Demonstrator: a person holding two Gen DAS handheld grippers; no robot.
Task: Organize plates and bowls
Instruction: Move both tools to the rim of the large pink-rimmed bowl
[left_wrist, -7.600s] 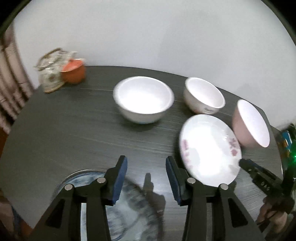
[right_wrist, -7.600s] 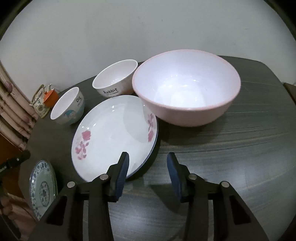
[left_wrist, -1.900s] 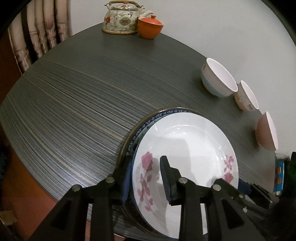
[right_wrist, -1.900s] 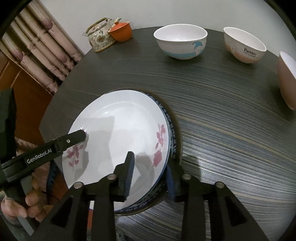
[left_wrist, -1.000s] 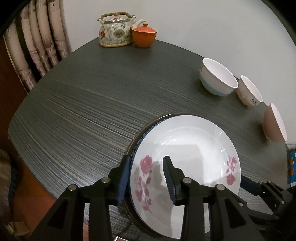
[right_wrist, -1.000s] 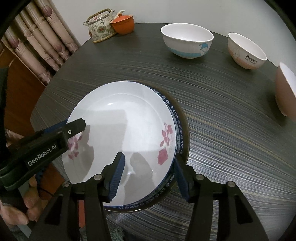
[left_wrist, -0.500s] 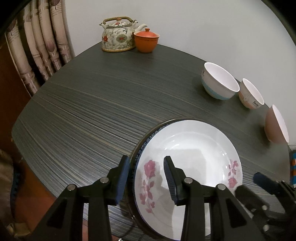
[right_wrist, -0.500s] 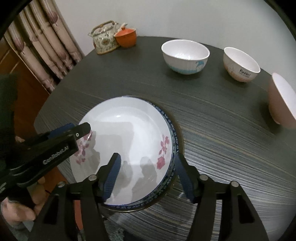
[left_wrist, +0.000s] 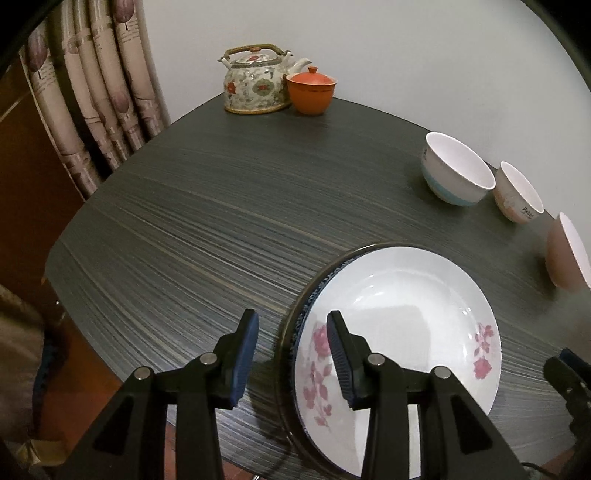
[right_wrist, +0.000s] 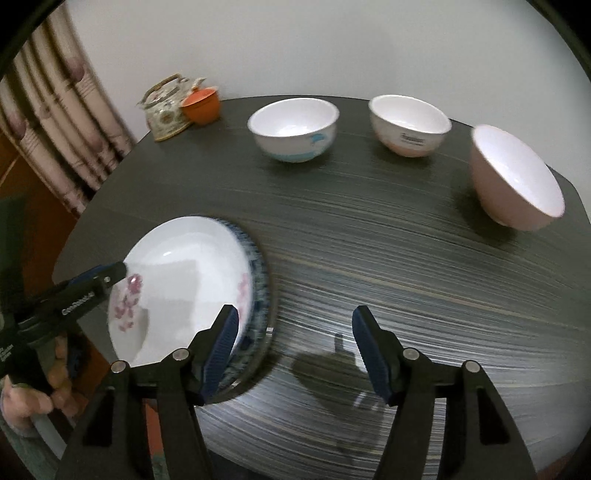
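Observation:
A white plate with pink flowers (left_wrist: 399, 325) lies stacked on a blue-patterned plate (left_wrist: 306, 295) near the table's front edge. My left gripper (left_wrist: 291, 321) hangs over the stack's left rim, one finger above the white plate and one above bare table. Its pads stand apart and press on nothing. In the right wrist view the same stack, white plate (right_wrist: 184, 266) on blue plate (right_wrist: 258, 273), sits at lower left. My right gripper (right_wrist: 295, 314) is open above bare table just right of it, holding nothing. Three bowls stand farther back: white with a blue band (right_wrist: 291, 129), small lettered (right_wrist: 410, 125), pink (right_wrist: 517, 181).
A flowered teapot (left_wrist: 258, 81) and an orange lidded cup (left_wrist: 312, 90) stand at the far edge of the dark round table (left_wrist: 221, 203). A curtain (left_wrist: 92, 92) hangs at the left. A hand (right_wrist: 29, 398) holds the left gripper's handle at lower left.
The right gripper let go of the plates, widened its jaws, then rose and swung right, off the stack. The left gripper stayed over the stack's rim and tilted up slightly.

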